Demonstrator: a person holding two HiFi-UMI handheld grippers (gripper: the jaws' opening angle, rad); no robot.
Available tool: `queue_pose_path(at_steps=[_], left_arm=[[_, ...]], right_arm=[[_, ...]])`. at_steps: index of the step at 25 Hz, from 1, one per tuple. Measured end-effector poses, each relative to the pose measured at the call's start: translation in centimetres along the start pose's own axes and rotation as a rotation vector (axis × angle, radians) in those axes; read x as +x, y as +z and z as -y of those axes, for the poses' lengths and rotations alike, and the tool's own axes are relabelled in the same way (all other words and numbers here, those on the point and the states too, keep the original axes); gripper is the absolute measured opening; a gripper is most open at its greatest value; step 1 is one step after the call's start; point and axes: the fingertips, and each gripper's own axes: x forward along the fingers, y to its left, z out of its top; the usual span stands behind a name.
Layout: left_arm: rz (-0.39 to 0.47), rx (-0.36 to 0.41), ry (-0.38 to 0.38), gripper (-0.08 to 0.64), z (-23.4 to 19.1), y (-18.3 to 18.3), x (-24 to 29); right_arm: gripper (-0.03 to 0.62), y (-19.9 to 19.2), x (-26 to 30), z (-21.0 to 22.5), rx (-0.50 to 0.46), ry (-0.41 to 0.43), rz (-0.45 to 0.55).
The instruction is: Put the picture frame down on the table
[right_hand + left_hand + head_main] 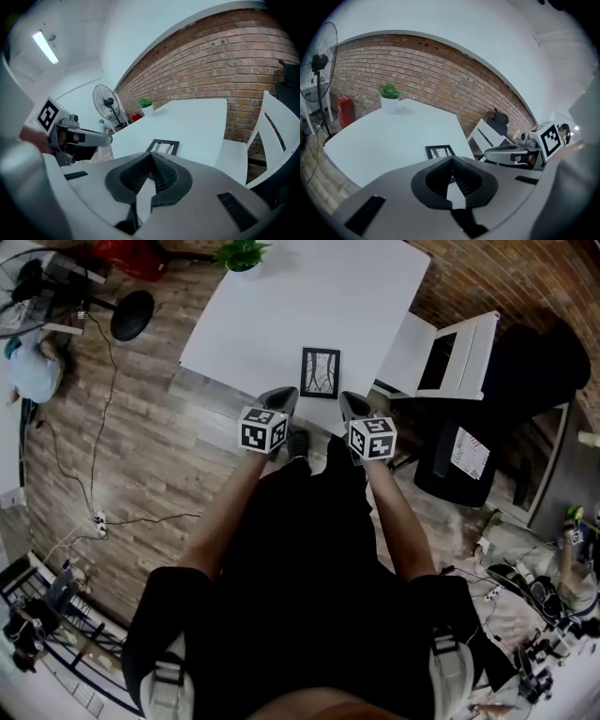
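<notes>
the picture frame (321, 372) lies flat on the white surface (309, 296), close to the near edge and about in the middle of that edge, with its picture side up. nothing is touching it. the left gripper (452, 158) and the right gripper (151, 153) hang side by side just off that near edge, one on each side of the frame, and both point down at a slant toward it. the jaws of the left one are clenched tight with nothing between them, and the jaws of the right one are clenched tight and empty too. so it looks to me like the job is done: the frame is down and let go, and this is the backing-off part. i think the next move asks for very little, just keeping both grippers away from the frame so it does not get bumped or pushed off the edge it sits so near. as for things that hold other things, i see only one: a small white pot (389, 105) at the far corner of the surface, well apart from the frame, with a green plant (390, 90) growing in it. a white chair (450, 357) stands at the side of the surface with nothing on its seat.
</notes>
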Motion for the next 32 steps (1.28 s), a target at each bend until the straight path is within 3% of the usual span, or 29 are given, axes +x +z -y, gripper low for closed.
queue_pose_path(at_steps=[6, 12, 25, 32], left_arm=[[0.019, 0.048, 0.011, 0.021, -0.1, 0.4, -2.2], [0.023, -0.004, 0.005, 0.021, -0.7, 0.2, -2.4], [-0.003, 0.031, -0.034, 0.021, -0.3, 0.1, -2.0], [-0.008, 0.042, -0.043, 0.021, 0.0, 0.4, -2.0]], right_arm=[[-0.003, 0.1, -1.0, -1.4, -0.047, 0.014, 0.015], [-0.003, 0.6, -1.1, -2.1, -0.050, 0.031, 0.032], [-0.003, 0.5, -1.7, -2.0, -0.033, 0.004, 0.043], [-0.003, 0.6, -2.0, -2.3, -0.080, -0.008, 0.031]])
